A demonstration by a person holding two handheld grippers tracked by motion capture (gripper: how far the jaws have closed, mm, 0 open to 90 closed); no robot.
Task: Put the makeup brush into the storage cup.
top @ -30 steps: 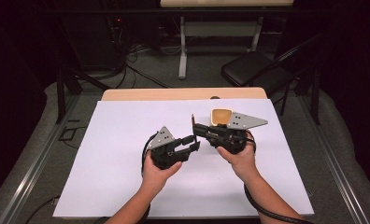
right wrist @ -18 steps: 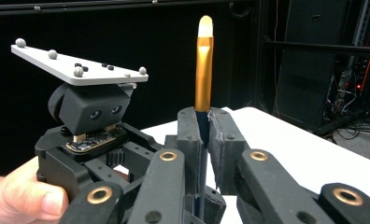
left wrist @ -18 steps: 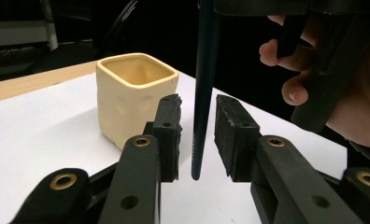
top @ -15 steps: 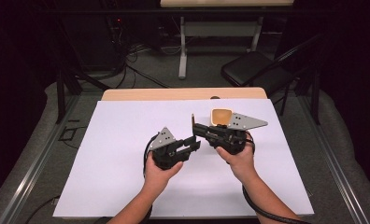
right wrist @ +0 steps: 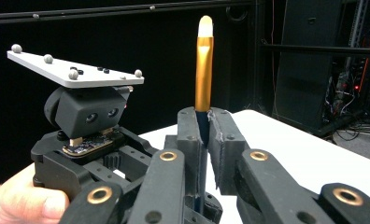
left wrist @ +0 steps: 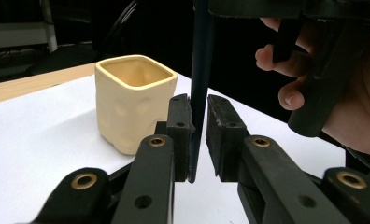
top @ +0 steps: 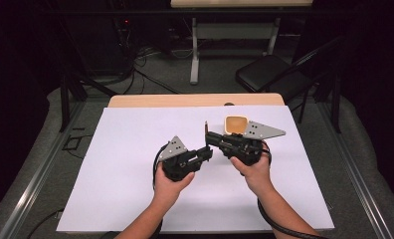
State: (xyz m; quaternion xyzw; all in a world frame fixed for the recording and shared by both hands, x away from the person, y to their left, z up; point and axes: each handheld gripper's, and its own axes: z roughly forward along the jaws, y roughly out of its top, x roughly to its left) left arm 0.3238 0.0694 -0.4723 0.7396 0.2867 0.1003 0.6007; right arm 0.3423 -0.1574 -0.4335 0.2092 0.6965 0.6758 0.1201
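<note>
A paintbrush with a dark blue handle, gold ferrule and pale tip stands upright in my right gripper, which is shut on its handle. In the high view the brush rises thin and dark between both grippers above the white sheet. My left gripper has just been closing on the lower end of the handle; its pads now meet it from both sides. From above, the left gripper sits just below the right gripper. A cream square cup stands behind.
The cream cup stands upright at the far right of the white sheet, partly behind the right gripper's grey plate. The wooden table edge runs along the back. A black chair and cables lie on the floor beyond.
The left gripper's jaws have drawn together around the bottom of the brush handle. Both hands and the cup stay where they were.
</note>
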